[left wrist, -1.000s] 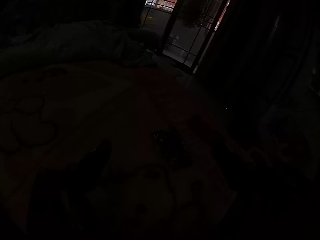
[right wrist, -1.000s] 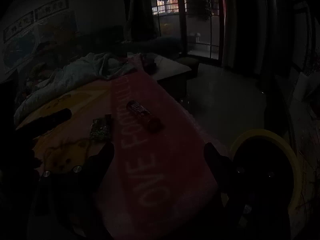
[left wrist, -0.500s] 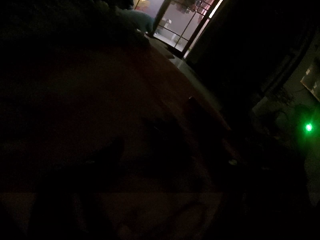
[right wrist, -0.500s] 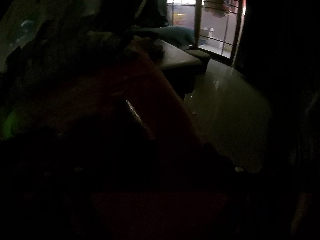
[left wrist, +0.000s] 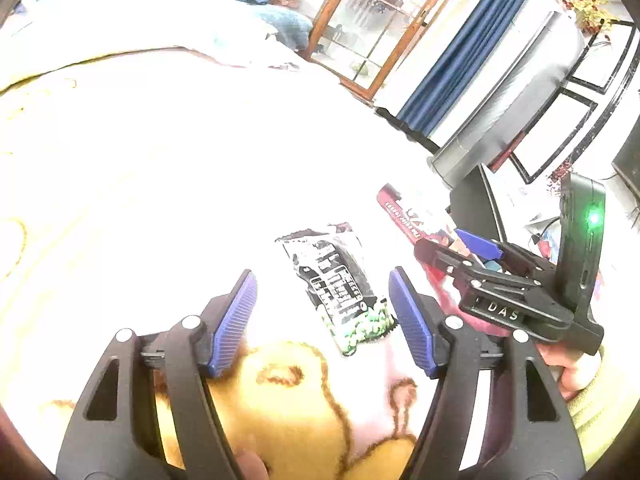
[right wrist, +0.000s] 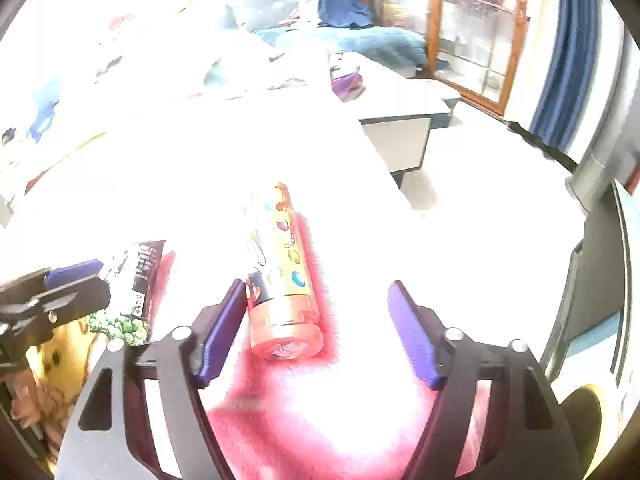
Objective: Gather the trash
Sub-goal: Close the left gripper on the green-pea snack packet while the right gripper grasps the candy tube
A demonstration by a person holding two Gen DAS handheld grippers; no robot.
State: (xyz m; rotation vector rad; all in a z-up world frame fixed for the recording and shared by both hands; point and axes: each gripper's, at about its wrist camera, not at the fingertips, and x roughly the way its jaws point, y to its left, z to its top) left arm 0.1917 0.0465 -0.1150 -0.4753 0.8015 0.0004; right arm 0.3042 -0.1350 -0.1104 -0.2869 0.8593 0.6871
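A black and green snack wrapper (left wrist: 340,284) lies flat on the bed blanket (left wrist: 160,168). My left gripper (left wrist: 324,312) is low over it with the wrapper between its blue pads. The jaws are closing and neither pad touches it. A candy tube (right wrist: 280,280) with a red cap lies on the pink part of the blanket. It sits between the fingers of my right gripper (right wrist: 318,320), close to the left pad and well apart from the right one. Those jaws are closing too. The left wrist view shows the right gripper (left wrist: 452,246) over the tube (left wrist: 404,216).
The bed's right edge drops to a pale floor (right wrist: 480,200). A yellow-rimmed bin (right wrist: 580,412) stands at the lower right. A low grey table (right wrist: 400,136) with a purple item (right wrist: 346,80) stands beyond the bed. A wood-framed glass door (left wrist: 360,40) and a blue curtain (left wrist: 460,64) are behind.
The picture went from very dark to overexposed. Both grippers have come down closer to the blanket, the left onto the wrapper and the right onto the tube. Both pairs of jaws are narrower.
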